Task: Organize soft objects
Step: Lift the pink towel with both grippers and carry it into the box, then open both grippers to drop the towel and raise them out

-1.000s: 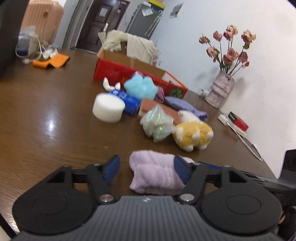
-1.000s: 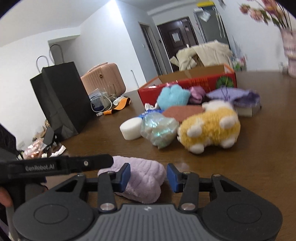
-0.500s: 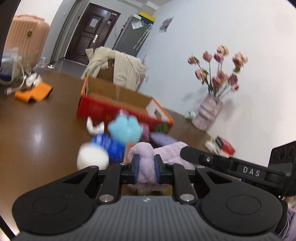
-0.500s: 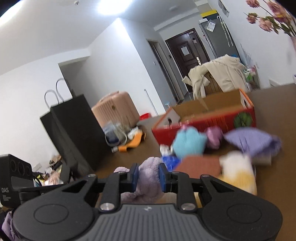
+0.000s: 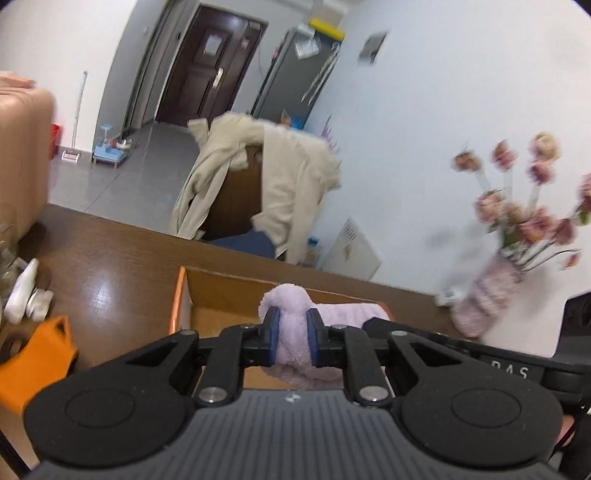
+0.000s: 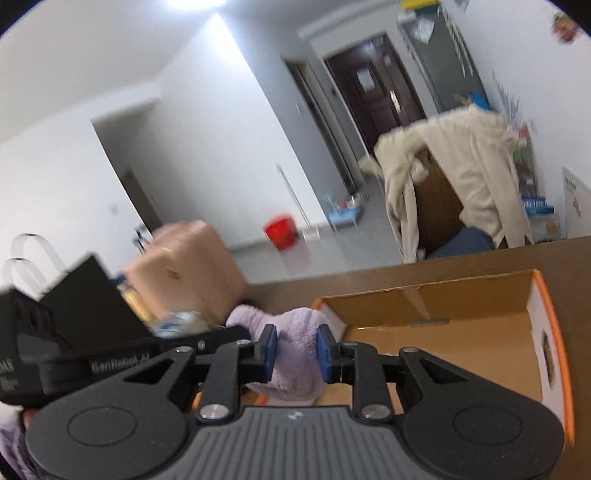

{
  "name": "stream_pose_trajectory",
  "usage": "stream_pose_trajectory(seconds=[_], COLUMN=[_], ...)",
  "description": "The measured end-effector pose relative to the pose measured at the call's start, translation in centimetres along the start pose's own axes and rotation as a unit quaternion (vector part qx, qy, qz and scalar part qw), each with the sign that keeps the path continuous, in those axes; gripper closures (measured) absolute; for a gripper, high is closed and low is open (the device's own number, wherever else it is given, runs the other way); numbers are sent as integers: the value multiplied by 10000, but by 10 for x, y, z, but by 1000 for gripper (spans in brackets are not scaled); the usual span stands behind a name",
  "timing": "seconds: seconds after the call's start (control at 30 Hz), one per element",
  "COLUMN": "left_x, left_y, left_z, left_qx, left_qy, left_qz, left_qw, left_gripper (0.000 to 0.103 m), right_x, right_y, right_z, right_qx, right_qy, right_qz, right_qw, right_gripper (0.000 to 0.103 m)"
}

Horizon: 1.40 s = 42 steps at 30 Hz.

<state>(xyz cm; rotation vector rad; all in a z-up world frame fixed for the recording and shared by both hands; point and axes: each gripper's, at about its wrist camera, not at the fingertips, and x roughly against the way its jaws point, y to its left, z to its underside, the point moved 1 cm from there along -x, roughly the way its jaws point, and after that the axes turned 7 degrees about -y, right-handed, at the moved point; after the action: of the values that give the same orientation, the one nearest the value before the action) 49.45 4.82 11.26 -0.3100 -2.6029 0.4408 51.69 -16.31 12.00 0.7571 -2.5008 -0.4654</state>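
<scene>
Over the brown counter (image 5: 118,258), both level tongs, left (image 5: 291,334) and right (image 6: 294,352), are pinching the lilac towel (image 5: 295,314) above the cardboard box (image 6: 461,325).

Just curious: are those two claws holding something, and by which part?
Yes, both grip one lilac towel: the left gripper pinches one end, the right gripper the other.

Both views are bright and evenly lit. A ceiling lamp (image 6: 195,2) blows out white at the top of the right view, and the bench (image 5: 110,254) carries a soft sheen. Fisheye bends the door (image 5: 207,66) and walls, with black corners. Motion blur smears the flowers (image 5: 524,206) and the suitcase (image 6: 184,266); the near tongs' bodies look sharper.
</scene>
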Motion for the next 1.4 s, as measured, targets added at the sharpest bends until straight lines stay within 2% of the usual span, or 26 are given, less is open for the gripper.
stream_pose_trajectory(seconds=[0.13, 0.27, 0.37, 0.43, 0.5, 0.57, 0.67, 0.73, 0.83, 0.87, 0.93, 1.03, 1.17, 1.4], left_x=[-87, -146, -156, -150, -141, -123, -91, -62, -14, -1, 30, 76, 122, 186], left_y=[36, 53, 59, 58, 57, 52, 41, 29, 8, 1, -13, -31, -47, -66], left_z=[-8, 0, 4, 5, 2, -5, -21, -34, -47, -49, -52, -47, -39, -25], left_qx=[319, 81, -75, -140, -145, -151, -294, -335, -439, -505, -674, -913, -1039, -1095], left_qy=[426, 803, 871, 824, 804, 690, 534, 404, 176, 113, -59, -240, -346, -617], left_qz=[-440, -931, -1093, -1063, -1006, -1086, -1092, -1025, -984, -983, -930, -899, -963, -938], left_qw=[9976, 9924, 9902, 9908, 9916, 9916, 9921, 9934, 9940, 9938, 9934, 9915, 9893, 9876], left_gripper=[87, 86, 83, 82, 74, 70, 67, 57, 41, 40, 31, 26, 22, 17], right_x=[-92, -159, -183, -185, -180, -162, -126, -94, -40, -21, 12, 68, 128, 206], right_y=[-36, -59, -64, -64, -62, -54, -43, -33, -11, -5, 5, 16, 31, 56], right_z=[-8, 10, 25, 28, 25, 19, -1, -17, -41, -49, -61, -72, -74, -45], right_qx=[-260, -432, -375, -364, -388, -354, -270, -170, 34, 114, 225, 265, 402, 737], right_qy=[385, 903, 1222, 1214, 1163, 1043, 817, 632, 331, 240, 90, -190, -441, -608], right_qz=[323, 767, 956, 1000, 1071, 1131, 1154, 1141, 1191, 1191, 1201, 1229, 1235, 1228], right_qw=[9984, 9920, 9872, 9869, 9867, 9875, 9896, 9913, 9923, 9925, 9925, 9919, 9905, 9878], right_gripper=[81, 80, 78, 75, 68, 62, 62, 60, 50, 45, 41, 35, 27, 26])
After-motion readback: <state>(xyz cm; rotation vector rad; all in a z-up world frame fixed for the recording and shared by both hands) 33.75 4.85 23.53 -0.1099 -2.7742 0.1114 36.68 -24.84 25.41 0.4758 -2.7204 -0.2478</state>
